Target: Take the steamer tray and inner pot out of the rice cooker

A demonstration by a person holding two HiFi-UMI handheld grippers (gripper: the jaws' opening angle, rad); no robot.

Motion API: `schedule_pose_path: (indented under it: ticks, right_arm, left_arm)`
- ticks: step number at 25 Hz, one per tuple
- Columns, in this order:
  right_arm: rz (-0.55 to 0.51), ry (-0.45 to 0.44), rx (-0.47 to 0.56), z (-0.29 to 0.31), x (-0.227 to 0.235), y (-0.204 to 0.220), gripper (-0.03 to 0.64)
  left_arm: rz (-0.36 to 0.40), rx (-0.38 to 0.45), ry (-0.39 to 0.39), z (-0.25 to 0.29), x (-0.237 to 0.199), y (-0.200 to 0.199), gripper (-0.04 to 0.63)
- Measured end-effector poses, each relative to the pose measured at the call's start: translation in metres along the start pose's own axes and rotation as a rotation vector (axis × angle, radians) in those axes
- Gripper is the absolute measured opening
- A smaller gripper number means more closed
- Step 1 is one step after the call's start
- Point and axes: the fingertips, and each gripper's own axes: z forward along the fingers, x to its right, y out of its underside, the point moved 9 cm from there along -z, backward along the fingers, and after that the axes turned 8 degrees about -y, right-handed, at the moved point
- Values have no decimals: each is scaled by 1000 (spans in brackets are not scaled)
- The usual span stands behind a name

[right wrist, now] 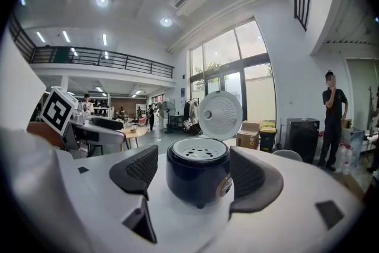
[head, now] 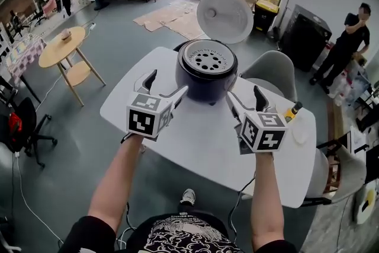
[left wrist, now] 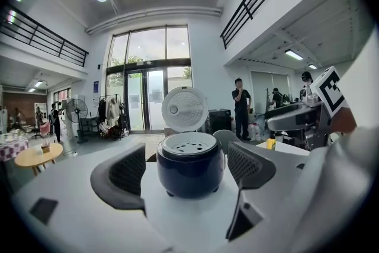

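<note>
while both grippers wait open, the tray sits in the cooker

since nothing is lifted yet, start from the biggest thing: the white table [head: 195, 151] in front of you carries everything, and its near half is bare, so you have room to set parts down. the dark blue rice cooker [head: 206, 79] stands toward the far edge, with its lid [head: 225, 16] tipped fully back and upright behind it. that leaves the top free to reach from above. the steamer tray [head: 207, 58], white and pierced with holes, is seated in the cooker's mouth with its rim level with the top. the inner pot would lie below it. no view shows it, so i judge the tray must come out first.

your left gripper [head: 169, 81] hovers just short of the cooker on its near left side. its jaws are spread wide with nothing in them, and the cooker shows framed between them from a distance, not touched. your right gripper [head: 243, 92] mirrors it on the near right, its jaws equally wide and empty. holding both low and aimed at the body suits an approach, but the tray's rim sits higher, so you would likely need to come up and over it. a small yellow-capped bottle [head: 291, 111] stands near your right gripper, so mind it.
</note>
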Motion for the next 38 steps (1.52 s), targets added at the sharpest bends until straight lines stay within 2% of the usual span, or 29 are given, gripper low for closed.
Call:
schedule_pose_path:
  ticks: [11,20,24,28,33,38]
  right_arm:
    - [19,-48,-21,71,69,-11,374]
    - [5,-97,-37,105,89,-18,380]
    - [-19,-127,-83,123,101,-23,385]
    - [-87,-163,-156,158,97,-21,385]
    - [-135,-201,-247,232,94,-72,387]
    - [-247,-242,-389,276,98,-45,397]
  left_arm:
    - [-2,-26,-30,89,-6,-19,417]
    - [-2,-17,-24,128,-18,-29,417]
    - [12,-15,4,154,-22,-34,417]
    - [31,1,45,182,-43,-28,417]
    - [40,-17,125,240,-102,-66,418]
    - [59,-15,206,283,-114,-38,417]
